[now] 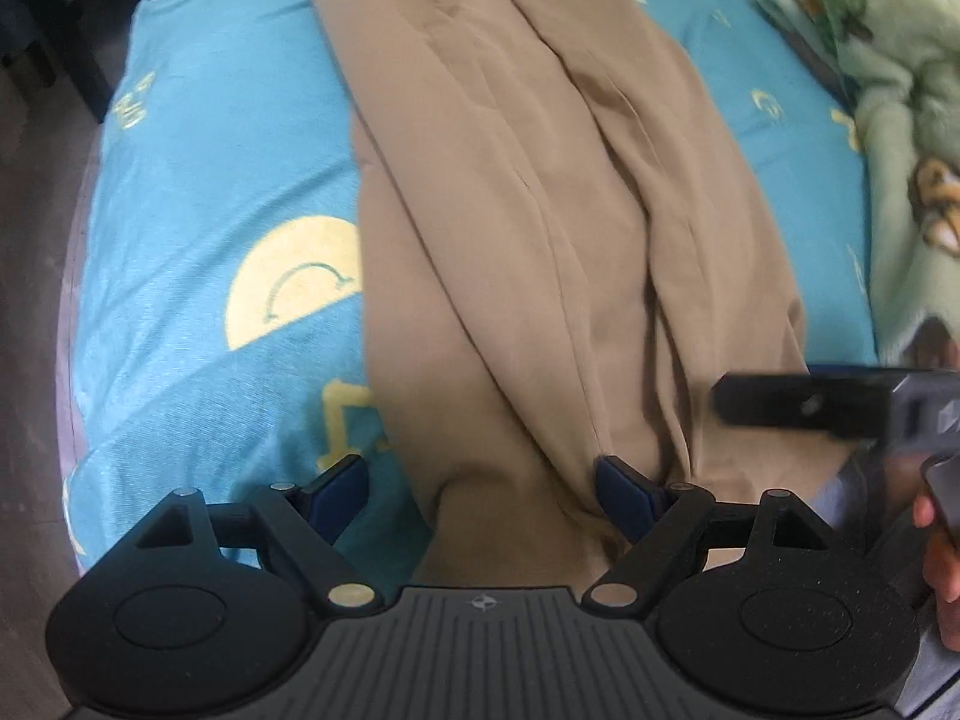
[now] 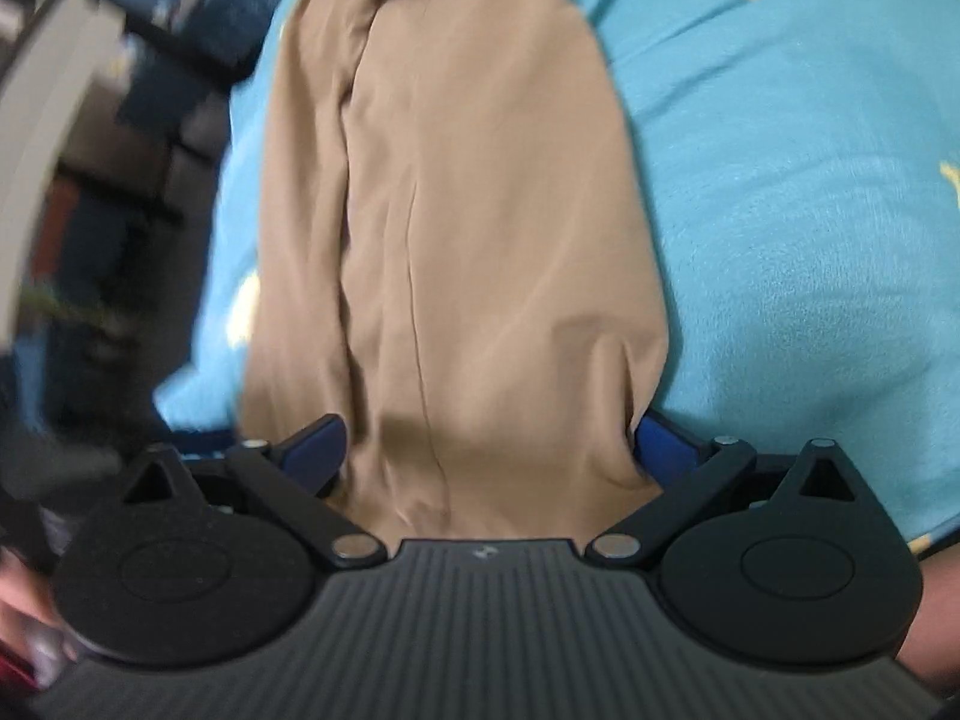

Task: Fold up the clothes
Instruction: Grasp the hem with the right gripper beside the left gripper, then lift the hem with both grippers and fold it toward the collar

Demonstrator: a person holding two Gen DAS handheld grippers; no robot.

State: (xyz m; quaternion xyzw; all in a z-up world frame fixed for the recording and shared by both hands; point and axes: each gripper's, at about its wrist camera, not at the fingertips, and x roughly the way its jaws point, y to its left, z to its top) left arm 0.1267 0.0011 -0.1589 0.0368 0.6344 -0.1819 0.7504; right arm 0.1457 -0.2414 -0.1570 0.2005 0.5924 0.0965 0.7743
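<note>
Left gripper [image 1: 480, 498] jaws wide open over the near end of the tan trousers [image 1: 540, 210], gripping nothing. Right gripper [image 2: 489, 450] also spread wide, straddling the same fabric unclamped. Trousers lie lengthwise along the blue bedsheet [image 1: 198, 180], near its left edge.

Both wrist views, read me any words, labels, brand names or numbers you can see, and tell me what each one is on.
No readable text in either view.
Blue bedsheet: yellow printed shapes only, a half circle with a curved arrow and smaller marks, no legible letters.
Left gripper and right gripper: each body carries a small round emblem, too small to read.
Green blanket: printed pictures, blurred, no words.
Tan trousers: no label showing.
</note>
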